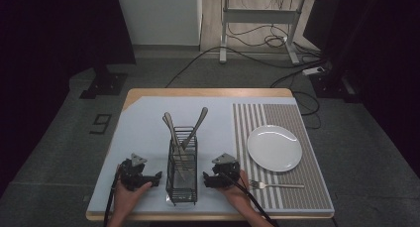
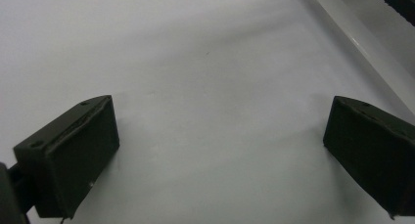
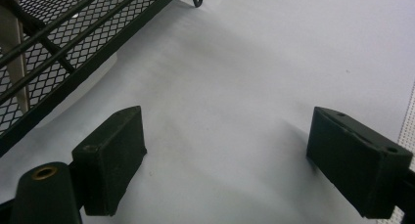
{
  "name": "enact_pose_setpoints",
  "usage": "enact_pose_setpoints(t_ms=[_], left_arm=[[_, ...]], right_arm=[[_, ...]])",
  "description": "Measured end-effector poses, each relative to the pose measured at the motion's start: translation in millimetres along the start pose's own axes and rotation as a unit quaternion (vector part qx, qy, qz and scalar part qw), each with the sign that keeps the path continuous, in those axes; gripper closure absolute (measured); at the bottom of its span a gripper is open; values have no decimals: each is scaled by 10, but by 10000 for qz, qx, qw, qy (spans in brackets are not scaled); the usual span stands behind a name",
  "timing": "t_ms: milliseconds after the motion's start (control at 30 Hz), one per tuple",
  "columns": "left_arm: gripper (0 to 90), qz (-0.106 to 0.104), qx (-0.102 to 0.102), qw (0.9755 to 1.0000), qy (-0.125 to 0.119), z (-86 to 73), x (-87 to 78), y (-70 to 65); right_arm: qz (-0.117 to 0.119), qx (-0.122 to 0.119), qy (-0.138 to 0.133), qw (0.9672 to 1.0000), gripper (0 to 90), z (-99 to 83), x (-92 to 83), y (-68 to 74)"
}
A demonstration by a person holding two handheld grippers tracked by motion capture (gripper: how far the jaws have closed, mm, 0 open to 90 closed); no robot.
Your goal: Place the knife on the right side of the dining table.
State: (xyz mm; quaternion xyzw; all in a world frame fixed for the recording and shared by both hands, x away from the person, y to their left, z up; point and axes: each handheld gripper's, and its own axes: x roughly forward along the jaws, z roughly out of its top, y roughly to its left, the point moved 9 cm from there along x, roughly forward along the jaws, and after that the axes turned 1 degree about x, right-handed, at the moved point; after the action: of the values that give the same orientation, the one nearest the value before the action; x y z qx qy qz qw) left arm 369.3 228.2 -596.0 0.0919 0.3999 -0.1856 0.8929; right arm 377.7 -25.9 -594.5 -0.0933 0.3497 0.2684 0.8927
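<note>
A black wire cutlery caddy (image 1: 182, 167) stands in the middle of the pale blue mat (image 1: 143, 128), with metal cutlery handles (image 1: 197, 125) sticking up out of it. My left gripper (image 1: 157, 178) rests on the mat just left of the caddy, its jaws pointing toward it. In the left gripper view, the left gripper (image 2: 222, 104) is open over bare mat. My right gripper (image 1: 205, 180) lies just right of the caddy. Seen from its own camera, the right gripper (image 3: 226, 115) is open with nothing between its pads, and the caddy's mesh (image 3: 73, 48) is at upper left.
A striped placemat (image 1: 282, 157) covers the table's right part. On it sit a white plate (image 1: 274, 147) and, nearer the front edge, a fork (image 1: 277, 185). Cables trail from both grippers toward the person's side.
</note>
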Motion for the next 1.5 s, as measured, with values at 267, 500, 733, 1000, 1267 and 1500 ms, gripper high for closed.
enact_pose_setpoints(t_ms=[267,500,733,1000,1267,1500], left_arm=[[0,-1,0,10000,1,0,0,0],[0,-4,3,10000,8,0,0,1],[0,-4,2,10000,8,0,0,2],[0,-4,-2,10000,6,1,0,1],[0,-3,0,10000,6,1,0,1],[0,-4,1,10000,7,0,0,1]], right_arm=[[2,5,-1,10000,137,1,0,-1],[1,-13,-2,10000,141,4,-1,1],[3,136,-204,9997,165,39,-40,-9],[245,169,-444,9986,173,133,-147,11],[452,271,-836,9951,187,295,-338,-41],[722,279,-1076,9912,205,437,-467,-54]])
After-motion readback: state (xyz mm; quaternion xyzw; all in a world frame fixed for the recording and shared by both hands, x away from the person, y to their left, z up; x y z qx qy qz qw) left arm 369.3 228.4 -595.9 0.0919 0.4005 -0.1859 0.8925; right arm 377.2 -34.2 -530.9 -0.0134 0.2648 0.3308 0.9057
